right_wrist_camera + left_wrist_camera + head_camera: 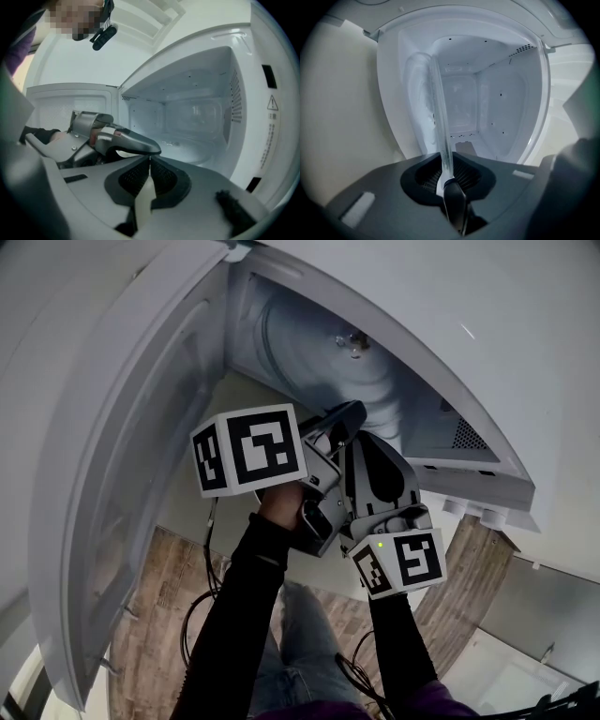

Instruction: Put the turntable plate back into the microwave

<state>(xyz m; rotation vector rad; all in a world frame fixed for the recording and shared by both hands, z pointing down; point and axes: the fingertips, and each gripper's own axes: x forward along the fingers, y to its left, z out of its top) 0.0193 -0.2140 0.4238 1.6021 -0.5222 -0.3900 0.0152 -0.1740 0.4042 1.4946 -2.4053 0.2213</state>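
The clear glass turntable plate (440, 117) is seen edge-on in the left gripper view, reaching into the open white microwave (468, 103). My left gripper (446, 176) is shut on the plate's near rim. In the head view the plate (305, 357) shows as a ribbed disc inside the cavity, with the left gripper (345, 418) at its edge. My right gripper (149, 164) is shut with nothing between its jaws, close beside the left gripper (119, 138) at the cavity mouth. In the head view the right gripper (380, 474) sits just right of the left one.
The microwave door (122, 474) stands swung open at the left. The cavity's right wall has a vent grille (236, 101). Below lie a wood floor (159, 596) with cables (202, 587) and the person's legs (300, 652).
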